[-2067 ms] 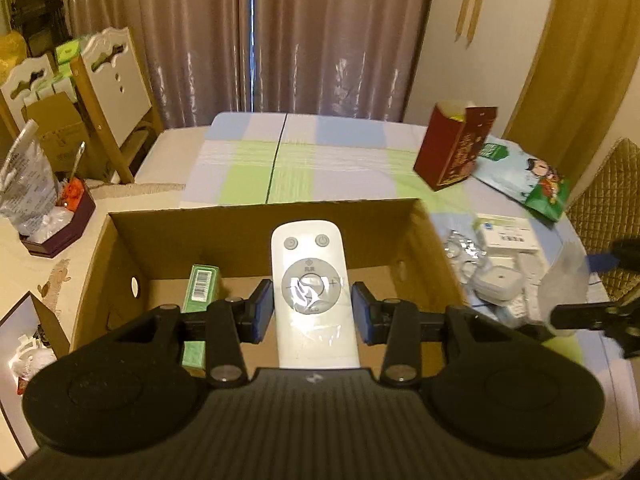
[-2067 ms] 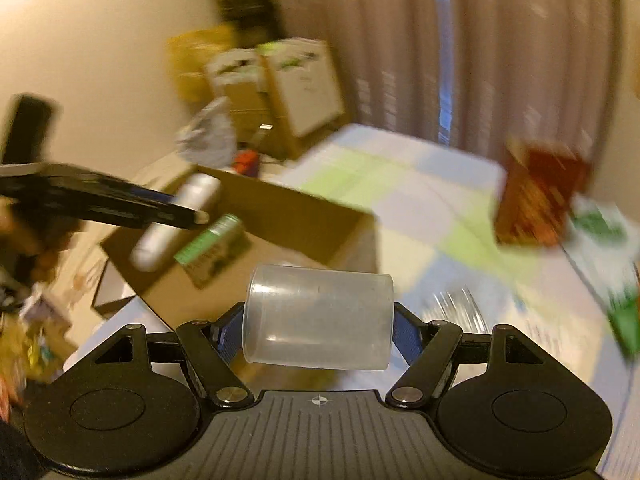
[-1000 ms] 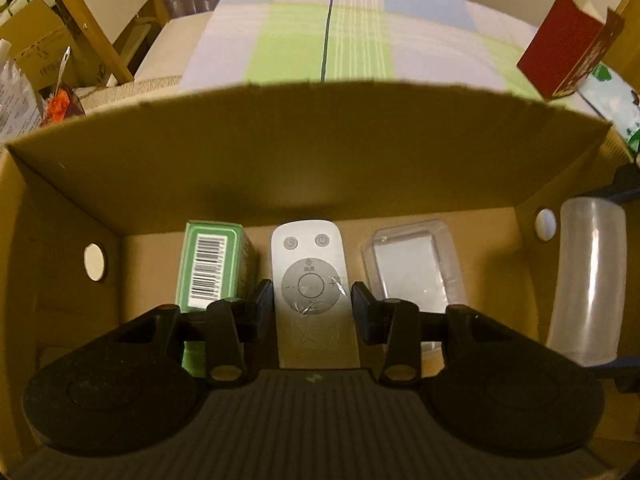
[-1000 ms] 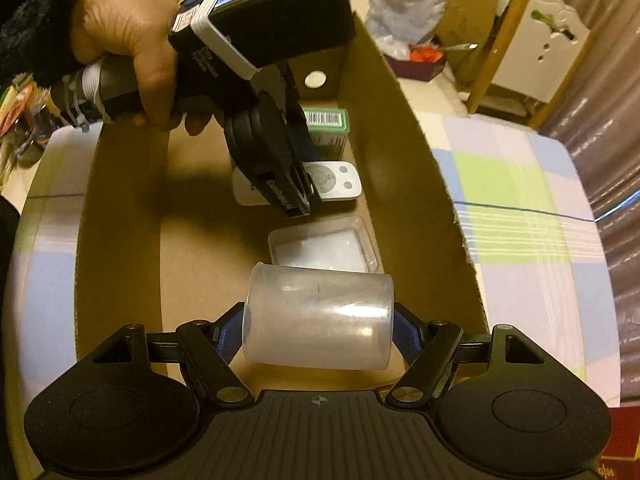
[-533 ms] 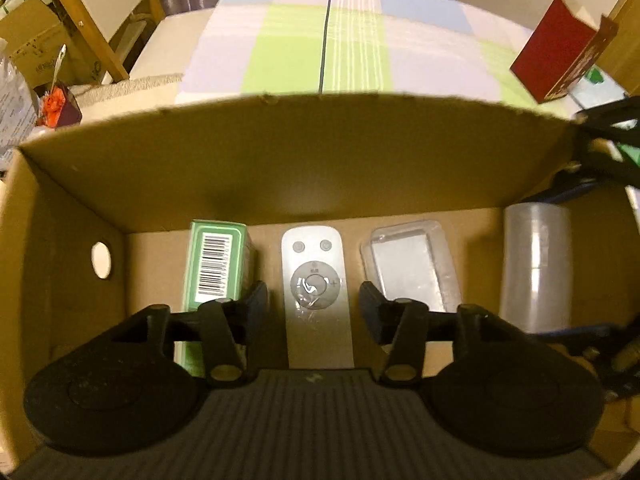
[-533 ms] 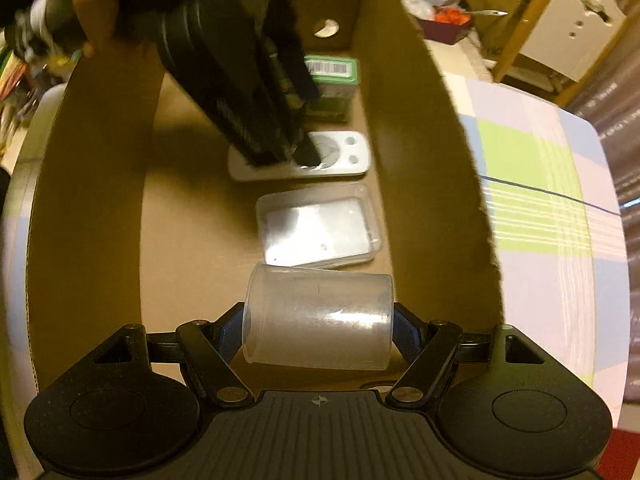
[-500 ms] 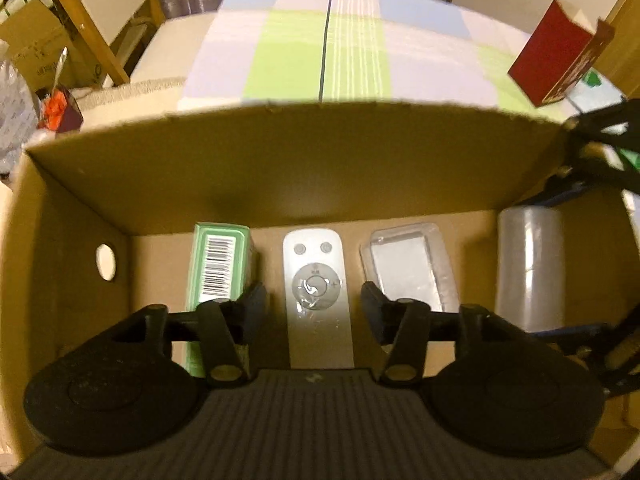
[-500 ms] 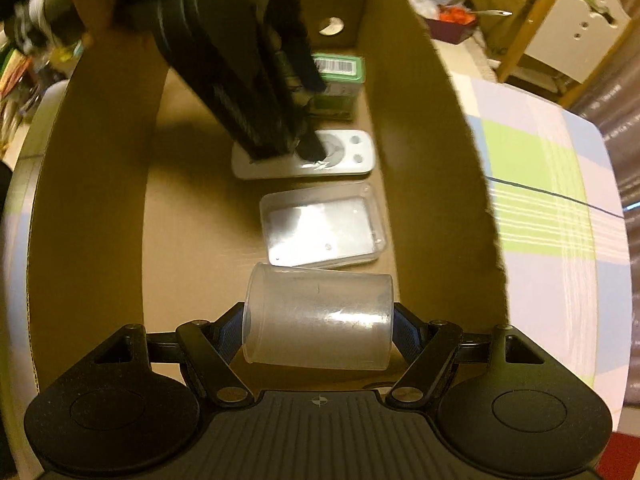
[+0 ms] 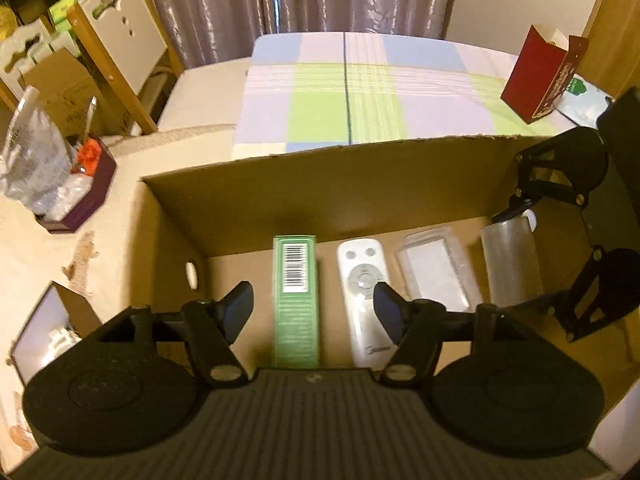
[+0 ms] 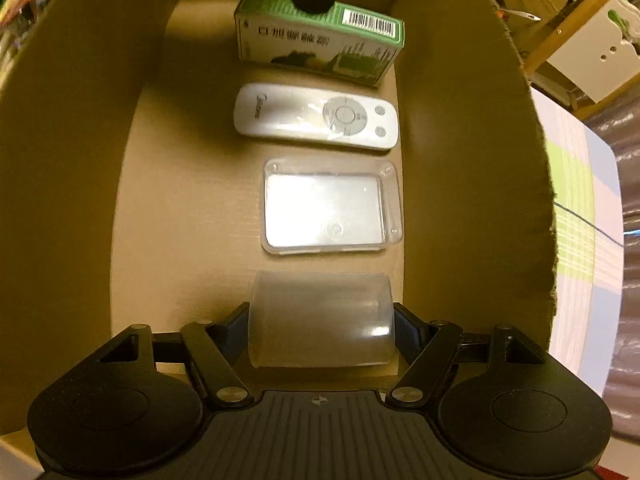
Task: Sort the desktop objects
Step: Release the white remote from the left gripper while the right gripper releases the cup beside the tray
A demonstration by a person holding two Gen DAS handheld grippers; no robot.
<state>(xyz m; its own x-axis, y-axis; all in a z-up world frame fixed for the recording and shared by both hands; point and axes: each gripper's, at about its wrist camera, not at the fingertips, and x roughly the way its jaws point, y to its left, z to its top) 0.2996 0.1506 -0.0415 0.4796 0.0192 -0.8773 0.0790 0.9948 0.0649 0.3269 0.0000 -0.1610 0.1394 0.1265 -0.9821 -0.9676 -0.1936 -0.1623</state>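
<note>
A cardboard box [image 9: 360,176] holds a row of things: a green carton [image 9: 297,296], a white remote [image 9: 363,280], a clear plastic case [image 9: 438,276] and a clear plastic cup [image 9: 512,264] lying on its side. My left gripper [image 9: 313,308] is open and empty, raised above the carton and remote. My right gripper [image 10: 320,330] is low in the box, its jaws shut on the clear cup [image 10: 320,320]. The right wrist view also shows the case [image 10: 330,208], remote [image 10: 316,116] and carton [image 10: 320,40].
A checked tablecloth [image 9: 360,96] lies beyond the box, with a red paper bag [image 9: 540,76] at its right. A dark tray with plastic bags [image 9: 60,184] stands left. White chairs [image 9: 120,36] stand at the back left.
My left gripper let go of the remote, opened wide and rose back out of the box. My right gripper lowered the cup to the box floor beside the clear case.
</note>
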